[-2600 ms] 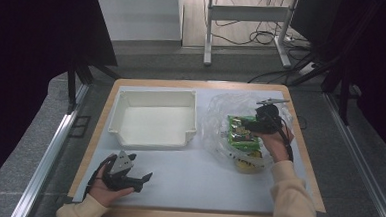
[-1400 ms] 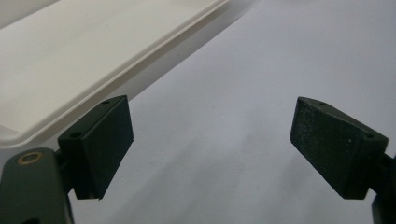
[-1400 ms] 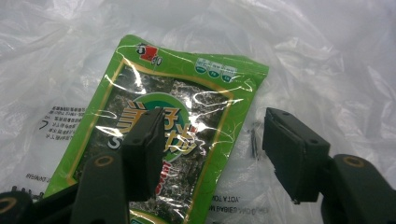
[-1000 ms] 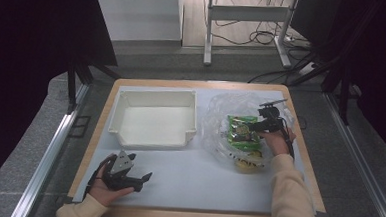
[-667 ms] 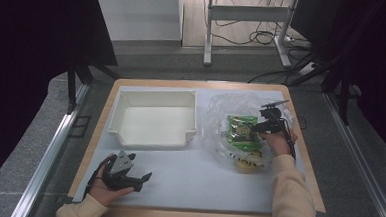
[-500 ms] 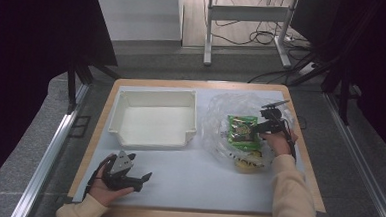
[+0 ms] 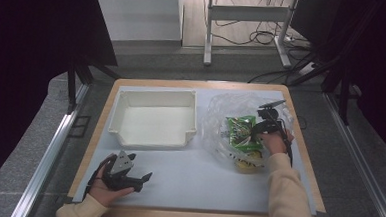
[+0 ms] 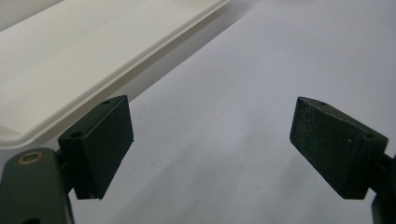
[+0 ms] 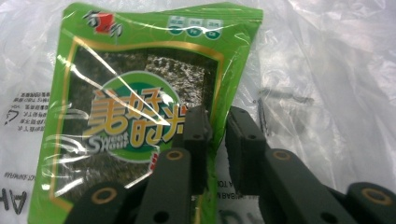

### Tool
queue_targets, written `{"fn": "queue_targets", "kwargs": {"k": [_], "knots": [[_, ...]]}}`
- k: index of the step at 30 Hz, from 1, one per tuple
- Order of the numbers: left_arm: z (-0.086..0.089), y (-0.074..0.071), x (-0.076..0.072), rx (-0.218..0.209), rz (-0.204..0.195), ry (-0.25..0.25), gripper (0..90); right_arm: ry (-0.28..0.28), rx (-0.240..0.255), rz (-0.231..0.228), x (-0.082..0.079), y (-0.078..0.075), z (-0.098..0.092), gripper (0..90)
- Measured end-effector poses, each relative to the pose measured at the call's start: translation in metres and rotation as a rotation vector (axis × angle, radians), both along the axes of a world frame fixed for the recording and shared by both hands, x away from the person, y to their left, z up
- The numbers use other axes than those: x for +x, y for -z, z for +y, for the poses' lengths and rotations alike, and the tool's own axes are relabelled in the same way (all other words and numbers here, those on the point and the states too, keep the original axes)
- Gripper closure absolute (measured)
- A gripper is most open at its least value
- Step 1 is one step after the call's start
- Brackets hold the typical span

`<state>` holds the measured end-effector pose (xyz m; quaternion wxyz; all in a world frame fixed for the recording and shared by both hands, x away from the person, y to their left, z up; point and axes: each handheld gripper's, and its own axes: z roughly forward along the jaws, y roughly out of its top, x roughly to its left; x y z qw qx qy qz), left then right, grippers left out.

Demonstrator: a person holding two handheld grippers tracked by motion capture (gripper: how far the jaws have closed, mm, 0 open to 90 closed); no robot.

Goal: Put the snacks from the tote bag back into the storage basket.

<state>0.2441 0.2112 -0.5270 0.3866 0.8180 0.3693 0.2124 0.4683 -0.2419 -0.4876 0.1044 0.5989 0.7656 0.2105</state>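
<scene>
A green seaweed snack packet lies inside a crumpled clear plastic bag at the right of the table. My right gripper has just been closing. Its jaws now pinch the packet's right edge, with the bag's film around it. In the high view the right gripper sits at the packet, held by a hand in a cream sleeve. My left gripper rests on the white mat at front left. Its jaws stand wide apart with nothing between them.
A white tray stands at the back left, just beyond the left gripper, and its rim is close by. A yellow item lies in the bag under the packet. The wooden table edge runs along the front.
The green packet shows a little more of its face beside the right gripper than before. Both hands have stayed where they were.
</scene>
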Motion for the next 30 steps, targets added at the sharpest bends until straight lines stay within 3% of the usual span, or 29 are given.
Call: {"fn": "queue_targets", "kwargs": {"k": [6, 9, 13, 18, 21, 30], "knots": [[0.0, -0.001, -0.001, 0.0, -0.003, 0.003, 13.3, -0.002, -0.106, -0.022, -0.002, 0.0, 0.015, 85.8], [0.0, -0.001, -0.001, -0.003, -0.007, 0.002, 13.3, -0.003, -0.133, -0.03, -0.003, 0.0, 0.018, 86.9], [0.001, -0.001, 0.0, -0.005, -0.005, 0.001, 13.3, 0.005, -0.117, -0.034, -0.003, -0.001, 0.016, 87.7], [0.001, -0.001, 0.0, -0.005, -0.005, 0.0, 13.5, 0.034, -0.047, -0.051, -0.005, -0.002, 0.01, 88.8], [0.001, -0.001, 0.0, -0.005, -0.004, -0.002, 13.5, 0.032, -0.037, -0.06, -0.006, -0.003, 0.008, 88.9], [0.001, -0.001, 0.0, -0.005, -0.004, -0.002, 13.6, 0.019, 0.029, -0.148, -0.019, -0.023, -0.001, 89.2]]}}
